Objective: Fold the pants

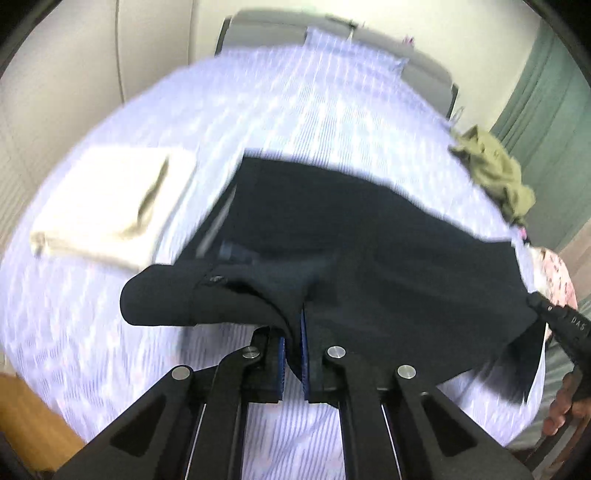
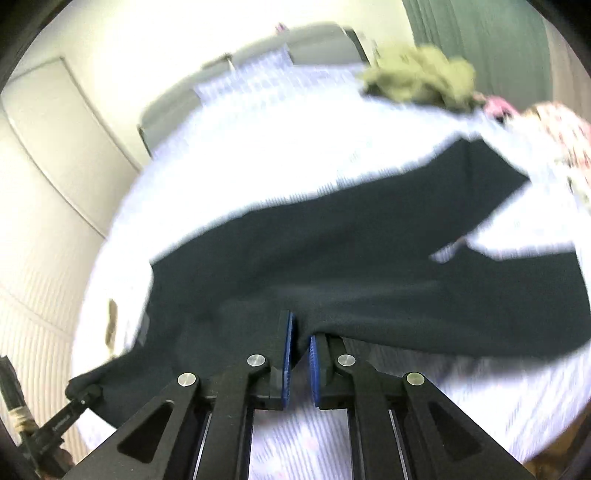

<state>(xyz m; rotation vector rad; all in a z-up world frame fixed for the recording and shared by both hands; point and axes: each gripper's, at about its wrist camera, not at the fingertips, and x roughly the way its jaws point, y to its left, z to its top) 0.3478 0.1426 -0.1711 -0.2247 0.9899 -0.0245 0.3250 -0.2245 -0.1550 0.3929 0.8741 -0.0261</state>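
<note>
Dark navy pants (image 1: 351,236) hang spread over a bed with a pale blue striped sheet (image 1: 295,110). My left gripper (image 1: 292,325) is shut on the pants' waistband, near a button, and lifts it off the sheet. My right gripper (image 2: 300,332) is shut on the pants (image 2: 351,258) at another edge; its tip also shows at the right of the left wrist view (image 1: 546,310). The legs trail away toward the far right in the right wrist view. Both views are motion-blurred.
A folded cream garment (image 1: 110,206) lies on the sheet at the left. A crumpled olive garment (image 1: 495,170) sits at the bed's far right edge, with floral fabric (image 1: 554,273) beside it. A grey headboard (image 1: 332,29) and white wall stand behind. Green curtain (image 1: 546,92) at the right.
</note>
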